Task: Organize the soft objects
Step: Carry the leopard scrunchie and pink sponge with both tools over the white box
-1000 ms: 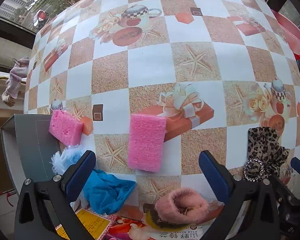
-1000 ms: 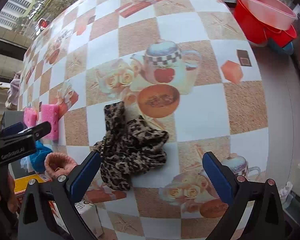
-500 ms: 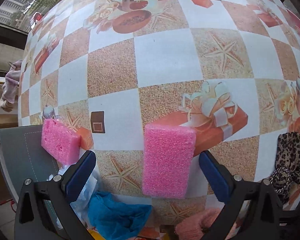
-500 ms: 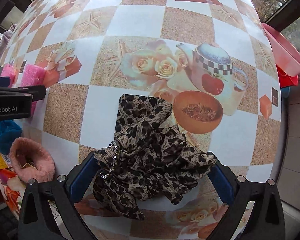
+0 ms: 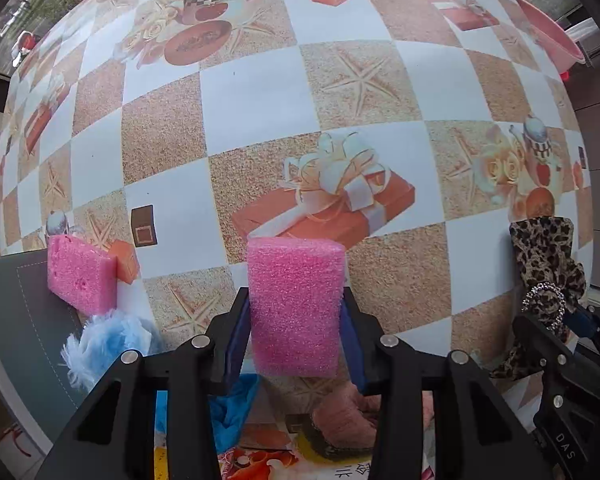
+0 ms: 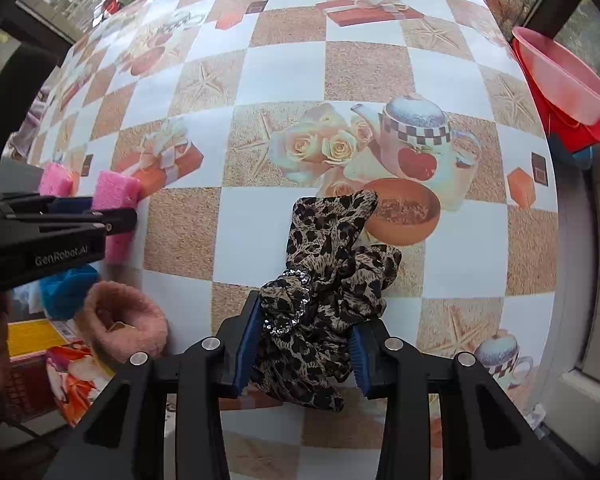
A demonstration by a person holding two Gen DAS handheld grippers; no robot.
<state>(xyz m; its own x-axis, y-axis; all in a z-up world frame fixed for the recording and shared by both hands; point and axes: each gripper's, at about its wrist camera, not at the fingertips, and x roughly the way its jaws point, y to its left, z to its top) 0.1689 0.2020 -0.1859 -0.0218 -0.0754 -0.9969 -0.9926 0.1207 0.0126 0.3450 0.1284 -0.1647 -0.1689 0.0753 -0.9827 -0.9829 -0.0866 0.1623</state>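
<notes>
Both jaws have closed, left gripper (image 5: 296, 344) pinching the pink sponge (image 5: 296, 304), right gripper (image 6: 304, 348) the leopard scrunchie (image 6: 324, 280); grasping step, lifting likely next

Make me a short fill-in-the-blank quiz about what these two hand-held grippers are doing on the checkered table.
1. The left hand-held gripper is shut on a ____ foam sponge.
2. The right hand-held gripper is shut on a scarf with a ____ print.
3. A second foam sponge lies to the ____ of the held one.

Missing words: pink; leopard; left
</notes>
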